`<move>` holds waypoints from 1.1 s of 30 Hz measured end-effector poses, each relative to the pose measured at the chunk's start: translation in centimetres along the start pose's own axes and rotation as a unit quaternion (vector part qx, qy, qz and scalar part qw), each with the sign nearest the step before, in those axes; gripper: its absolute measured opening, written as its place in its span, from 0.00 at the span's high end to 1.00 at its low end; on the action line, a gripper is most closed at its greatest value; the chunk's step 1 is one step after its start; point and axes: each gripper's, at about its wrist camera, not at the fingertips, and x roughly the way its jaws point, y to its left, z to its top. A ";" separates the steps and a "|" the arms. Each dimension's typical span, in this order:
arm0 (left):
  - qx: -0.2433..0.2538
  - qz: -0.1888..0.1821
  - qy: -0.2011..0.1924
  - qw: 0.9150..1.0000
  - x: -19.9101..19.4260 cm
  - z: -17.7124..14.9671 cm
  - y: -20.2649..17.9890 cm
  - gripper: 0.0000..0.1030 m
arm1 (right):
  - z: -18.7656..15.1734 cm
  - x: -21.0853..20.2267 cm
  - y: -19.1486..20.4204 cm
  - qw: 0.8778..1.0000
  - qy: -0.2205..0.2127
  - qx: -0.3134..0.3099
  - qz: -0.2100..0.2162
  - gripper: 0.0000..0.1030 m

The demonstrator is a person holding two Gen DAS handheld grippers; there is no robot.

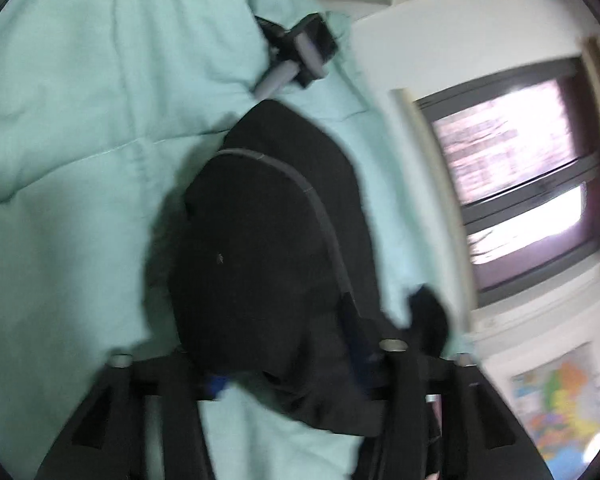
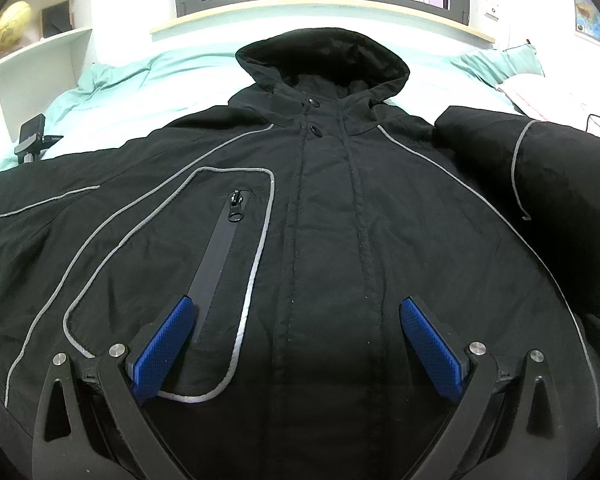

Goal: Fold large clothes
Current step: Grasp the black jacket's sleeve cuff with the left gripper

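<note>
A black hooded jacket (image 2: 332, 216) with grey piping lies front up on mint green bedding (image 2: 120, 92), its hood (image 2: 324, 60) toward the window. One sleeve (image 2: 548, 184) is folded in at the right. My right gripper (image 2: 298, 320) hovers over the chest beside the zipped pocket (image 2: 232, 208), blue pads (image 2: 164, 348) wide apart and holding nothing. The left wrist view is blurred. There the other black sleeve (image 1: 260, 240) lies on the bedding (image 1: 60, 160) and bunches loosely between and over the fingers of my left gripper (image 1: 288, 360). Its blue pads (image 1: 216, 386) stand well apart and mostly hidden.
A small black and grey clamp stand (image 1: 300, 56) rests on the bedding beyond the sleeve, also seen as the stand (image 2: 32, 136) at the bed's left edge. A window (image 1: 520, 184) and map poster (image 1: 560, 408) line the wall. White shelves with a globe (image 2: 12, 28) stand left; a pillow (image 2: 540, 84) lies right.
</note>
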 end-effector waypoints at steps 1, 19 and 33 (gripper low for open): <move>-0.012 -0.038 0.003 0.999 0.2 0.2 0.1 0.28 | 0.0 0.0 0.0 1.000 0.000 0.000 0.000 0.00; 0.275 0.163 -0.144 0.937 -1.8 -1.2 -12.5 0.58 | 0.0 0.1 -0.1 1.000 0.001 0.001 0.001 0.00; -0.092 0.006 -0.110 0.990 -5.7 3.7 3.5 0.33 | 0.1 0.1 -0.2 1.000 0.003 0.003 0.005 0.00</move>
